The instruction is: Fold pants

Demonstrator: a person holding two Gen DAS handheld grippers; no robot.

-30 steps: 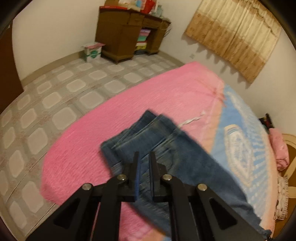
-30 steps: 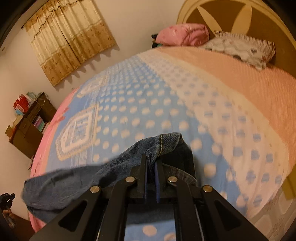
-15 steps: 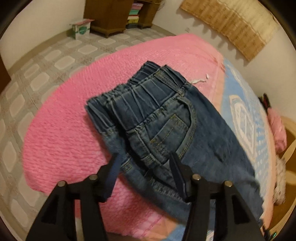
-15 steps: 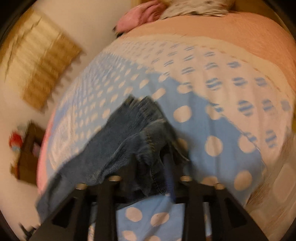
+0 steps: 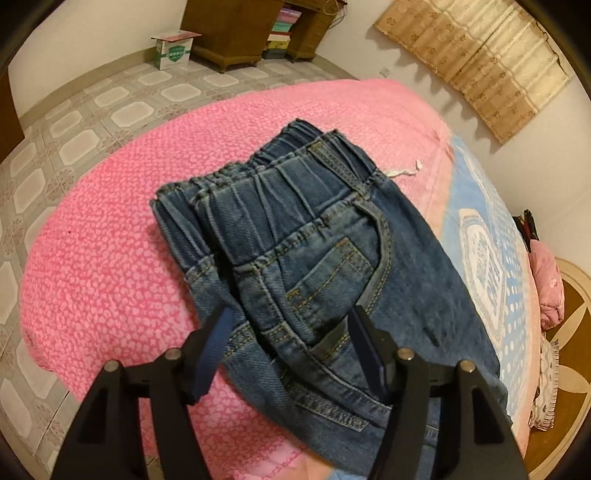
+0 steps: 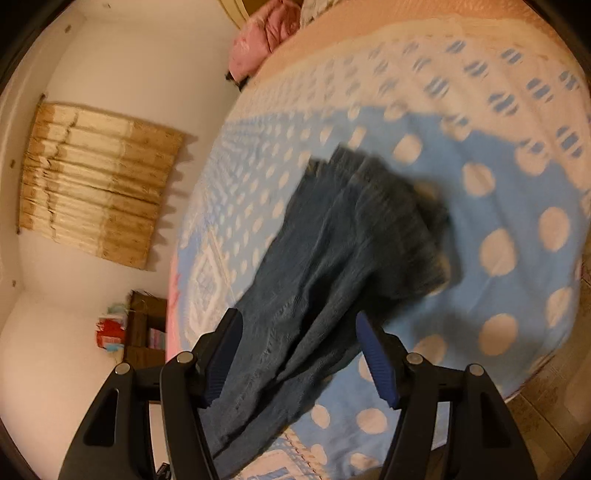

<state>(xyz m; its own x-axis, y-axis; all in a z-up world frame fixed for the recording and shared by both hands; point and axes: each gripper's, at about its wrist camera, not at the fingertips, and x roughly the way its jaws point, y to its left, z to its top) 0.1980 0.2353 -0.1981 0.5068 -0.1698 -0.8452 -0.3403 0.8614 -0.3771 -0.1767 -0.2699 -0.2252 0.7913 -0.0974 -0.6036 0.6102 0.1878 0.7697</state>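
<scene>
Blue denim pants [image 5: 306,251] lie on the bed, folded lengthwise with the elastic waistband toward the pink end. In the right wrist view the leg end of the pants [image 6: 343,243] lies on the blue dotted part, blurred. My left gripper [image 5: 291,321] is open, its fingers apart on either side of the hip and pocket area, holding nothing. My right gripper [image 6: 299,328] is open above the legs, holding nothing.
The bed has a pink cover [image 5: 110,258] at one end and a blue dotted cover [image 6: 498,229] toward the pillows [image 6: 258,48]. A tiled floor [image 5: 92,110], a wooden cabinet [image 5: 236,29] and a cardboard box [image 5: 173,51] lie beyond the bed. A curtain [image 6: 96,181] hangs on the wall.
Both grippers were shut on the pants a second ago. They have opened and let go, and the pants now lie on the bed. The right view has swung round.
</scene>
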